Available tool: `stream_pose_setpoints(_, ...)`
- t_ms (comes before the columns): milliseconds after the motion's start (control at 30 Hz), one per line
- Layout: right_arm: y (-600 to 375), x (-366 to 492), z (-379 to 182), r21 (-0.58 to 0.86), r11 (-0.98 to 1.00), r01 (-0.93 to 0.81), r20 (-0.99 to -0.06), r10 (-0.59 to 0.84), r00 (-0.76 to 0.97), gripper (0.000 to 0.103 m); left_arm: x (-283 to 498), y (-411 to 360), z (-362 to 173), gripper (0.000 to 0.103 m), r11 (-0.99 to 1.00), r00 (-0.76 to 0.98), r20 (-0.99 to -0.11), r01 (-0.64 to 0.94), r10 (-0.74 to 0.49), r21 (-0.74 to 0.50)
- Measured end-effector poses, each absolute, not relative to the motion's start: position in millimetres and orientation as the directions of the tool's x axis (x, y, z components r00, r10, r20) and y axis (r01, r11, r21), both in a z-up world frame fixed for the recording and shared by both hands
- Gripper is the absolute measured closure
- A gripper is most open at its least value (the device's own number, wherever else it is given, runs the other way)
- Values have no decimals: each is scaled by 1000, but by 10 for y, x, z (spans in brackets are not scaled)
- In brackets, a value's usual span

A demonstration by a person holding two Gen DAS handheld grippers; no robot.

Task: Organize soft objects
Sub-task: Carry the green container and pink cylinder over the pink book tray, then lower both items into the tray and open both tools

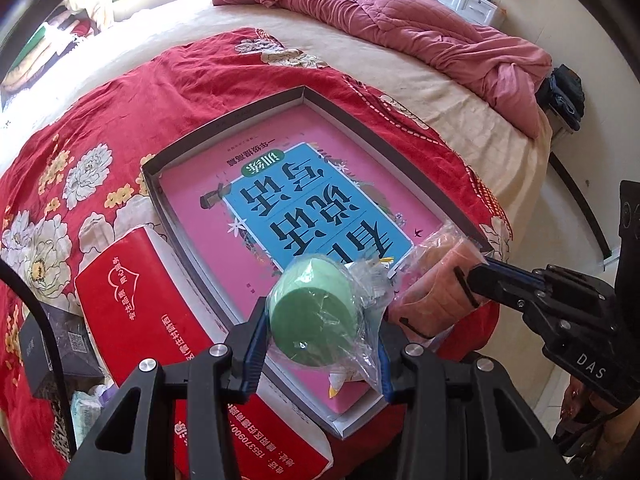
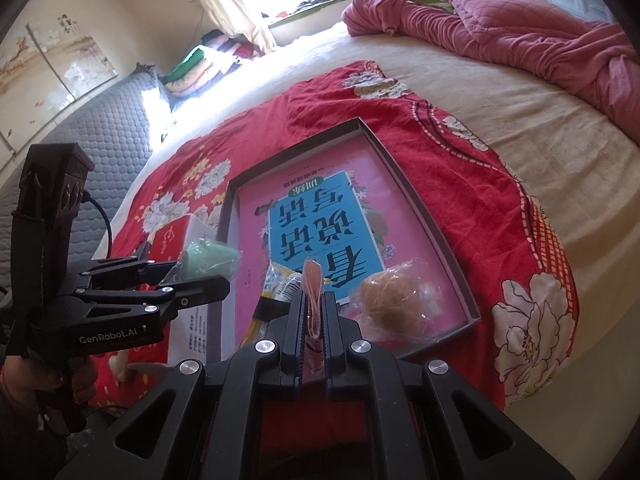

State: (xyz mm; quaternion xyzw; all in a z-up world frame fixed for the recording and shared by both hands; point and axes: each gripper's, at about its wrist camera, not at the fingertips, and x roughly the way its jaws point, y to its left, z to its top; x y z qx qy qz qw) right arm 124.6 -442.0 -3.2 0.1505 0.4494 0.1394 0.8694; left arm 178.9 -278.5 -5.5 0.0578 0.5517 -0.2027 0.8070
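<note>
My left gripper [image 1: 320, 320] is shut on a green sponge roll [image 1: 314, 314] in clear plastic wrap, held above the near edge of a shallow box [image 1: 224, 128]. The box holds a pink and blue book [image 1: 296, 204]. The green roll also shows in the right wrist view [image 2: 210, 262]. My right gripper [image 2: 314, 312] is shut on the edge of a thin pink wrapped soft item [image 2: 312, 280], which shows as a pink pack [image 1: 436, 276] at the box's near right corner. A brown wrapped ball [image 2: 390, 304] lies in the box to its right.
The box sits on a red floral cloth [image 1: 120, 120] on a bed. A red tissue pack [image 1: 148, 304] lies left of the box, with dark small boxes [image 1: 60, 344] beside it. A pink quilt [image 1: 420, 20] is heaped at the far side. A yellow-white packet [image 2: 280, 284] lies in the box.
</note>
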Motion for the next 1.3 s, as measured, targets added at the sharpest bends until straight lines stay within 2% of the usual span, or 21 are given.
stream_pose_setpoints(367,-4498,1264,-67,374,925,-70,-741,343,577,92,1816,-2867,-187,58,908,282,-927,401,-247,-120)
stream_pose_setpoints(733,-4539,1288,-117,353,934,-44,-754,312,578,82,1849,-2877,-300,58,912,256,-939,393,-231,-118)
stream_pose_setpoints(800,-4542,1290,-123,345,938,-38,-759,303,576,75,1853,-2877,-316,58,913,254,-940,391,-229,-117)
stream_pose_setpoints(1033,-4554,1298,-124,331,943,-28,-763,285,580,71,1843,-2914,-332,56,909,249,-943,403,-220,-106)
stream_pose_setpoints(1167,-4550,1297,-117,317,948,-28,-765,273,584,58,1839,-2927,-333,53,906,244,-944,409,-224,-110)
stream_pose_setpoints(1267,-4547,1299,-113,303,953,-26,-768,260,585,56,1832,-2950,-339,50,902,239,-945,418,-224,-108)
stream_pose_setpoints(1300,-4549,1298,-112,298,954,-23,-769,255,586,53,1830,-2957,-341,49,902,240,-945,419,-222,-106)
